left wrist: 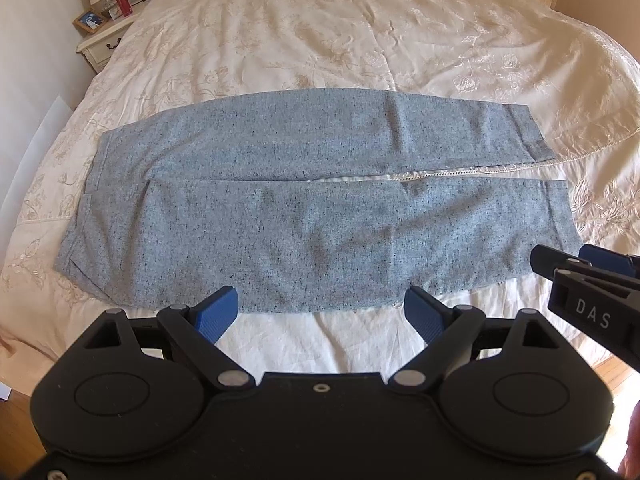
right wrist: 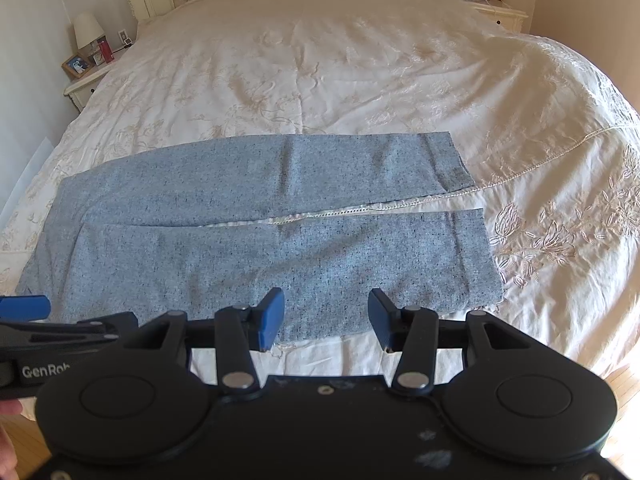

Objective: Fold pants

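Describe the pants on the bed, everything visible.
The pants are blue-grey flecked fabric that looks woven, spread flat and unfolded on the cream embroidered bedspread. Waist lies to the left, hemmed cuffs to the right. The two legs run side by side, a narrow gap showing bedspread between them. Both claws, left and right, are open at the near edge, gripping nothing.

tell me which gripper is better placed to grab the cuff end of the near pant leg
Right. The right gripper hangs open over the near leg's edge, closer to the cuff on the pants. The left gripper, also open, sits toward the waist.
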